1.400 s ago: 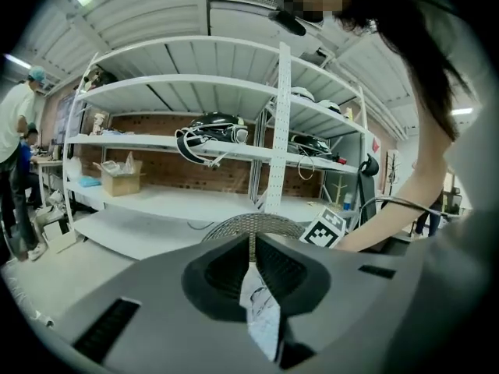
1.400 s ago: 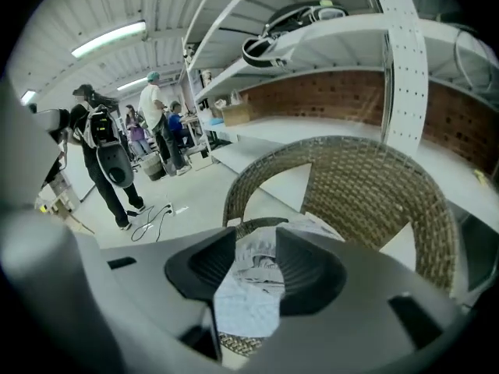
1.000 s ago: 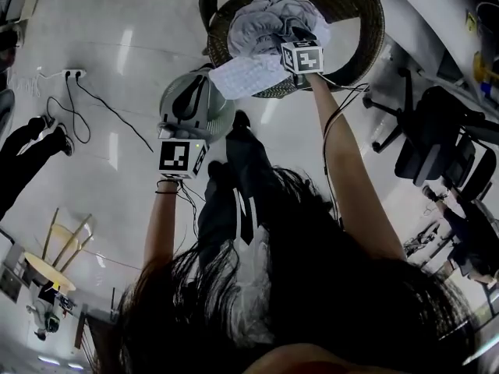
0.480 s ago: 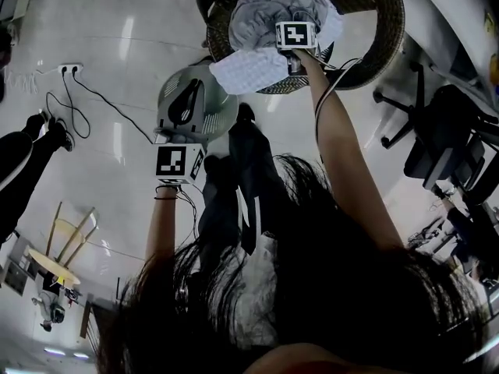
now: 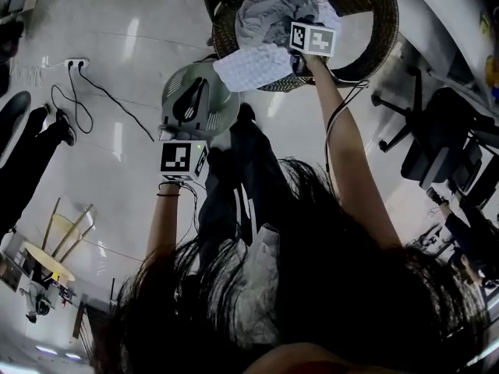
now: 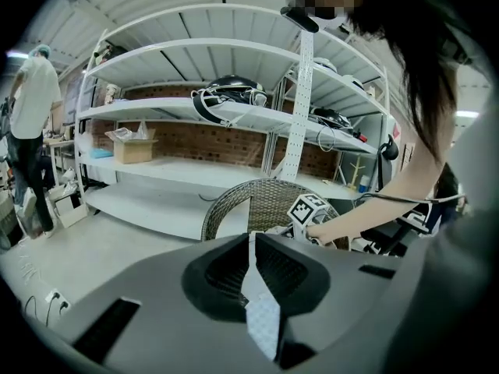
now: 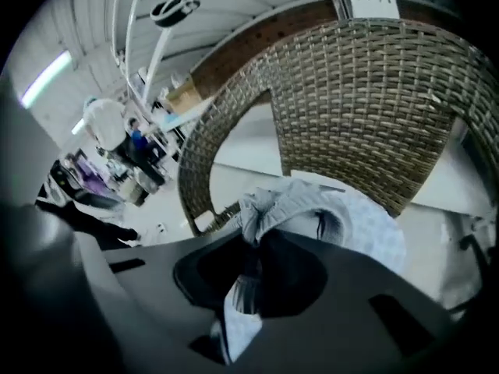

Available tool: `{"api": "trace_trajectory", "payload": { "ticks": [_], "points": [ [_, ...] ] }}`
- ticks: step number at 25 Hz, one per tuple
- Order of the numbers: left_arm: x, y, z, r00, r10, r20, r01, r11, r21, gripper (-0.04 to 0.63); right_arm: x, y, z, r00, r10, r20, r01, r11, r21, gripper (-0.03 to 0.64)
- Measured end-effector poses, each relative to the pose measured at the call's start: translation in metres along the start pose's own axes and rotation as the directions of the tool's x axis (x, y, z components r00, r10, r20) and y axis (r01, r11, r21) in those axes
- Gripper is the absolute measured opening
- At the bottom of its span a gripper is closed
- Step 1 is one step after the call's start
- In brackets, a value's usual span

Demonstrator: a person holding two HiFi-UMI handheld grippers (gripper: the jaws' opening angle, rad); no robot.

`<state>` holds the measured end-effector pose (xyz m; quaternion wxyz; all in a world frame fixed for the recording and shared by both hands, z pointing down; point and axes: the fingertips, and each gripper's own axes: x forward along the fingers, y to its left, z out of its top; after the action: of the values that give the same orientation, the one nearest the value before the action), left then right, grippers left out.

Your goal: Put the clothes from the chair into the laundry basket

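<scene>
Glossy pale floor (image 5: 117,107) underfoot, with a white socket strip (image 5: 74,63) and a black cable (image 5: 117,111) trailing from it. White metal shelving (image 6: 195,104) against a brick wall (image 6: 210,142) beyond.

On the seat of the brown woven wicker chair (image 5: 366,49), a crumpled heap of soft grey clothes (image 5: 269,14), plus a white dotted cloth (image 5: 253,67) draped over the front rim.

Right claw (image 7: 251,240) just closed down, nearly shut, pinching a bunched fold of the grey clothes at the top of the heap. Left claw (image 6: 251,238) with jaws together, nothing gripped, held short of the chair above the floor.

Chair weave coarse and open; claw shells smooth matt grey plastic.
</scene>
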<state>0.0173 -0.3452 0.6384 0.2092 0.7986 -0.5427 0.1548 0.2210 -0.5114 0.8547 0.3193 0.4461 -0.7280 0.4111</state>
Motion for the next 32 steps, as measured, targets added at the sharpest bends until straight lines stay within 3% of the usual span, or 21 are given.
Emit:
{"api": "trace_trajectory", "payload": {
  "ticks": [5, 10, 17, 28, 32],
  "points": [
    [-0.015, -0.011, 0.029, 0.999, 0.0, 0.051, -0.001, 1.0, 0.02, 0.037, -0.068, 0.05, 0.052, 0.96, 0.218, 0.176, -0.234, 0.969, 0.076, 0.055],
    [-0.05, -0.018, 0.061, 0.994, 0.009, 0.11, -0.014, 0.999, 0.043, 0.037, -0.147, 0.098, 0.091, 0.902, 0.295, 0.314, -0.328, 0.943, 0.057, 0.054],
    [-0.13, -0.027, 0.103, 0.984, 0.043, 0.17, -0.06, 0.994, 0.097, 0.037, -0.277, 0.171, 0.132, 0.789, 0.396, 0.47, -0.474, 0.879, 0.055, 0.054],
    [-0.278, -0.013, 0.122, 0.95, 0.124, 0.285, -0.153, 0.985, 0.079, 0.037, -0.432, 0.324, 0.105, 0.67, 0.537, 0.513, -0.551, 0.822, -0.14, 0.054],
    [-0.339, -0.003, 0.116, 0.932, 0.157, 0.328, -0.177, 0.984, 0.033, 0.037, -0.474, 0.379, 0.081, 0.638, 0.574, 0.513, -0.567, 0.801, -0.191, 0.054]
  ]
}}
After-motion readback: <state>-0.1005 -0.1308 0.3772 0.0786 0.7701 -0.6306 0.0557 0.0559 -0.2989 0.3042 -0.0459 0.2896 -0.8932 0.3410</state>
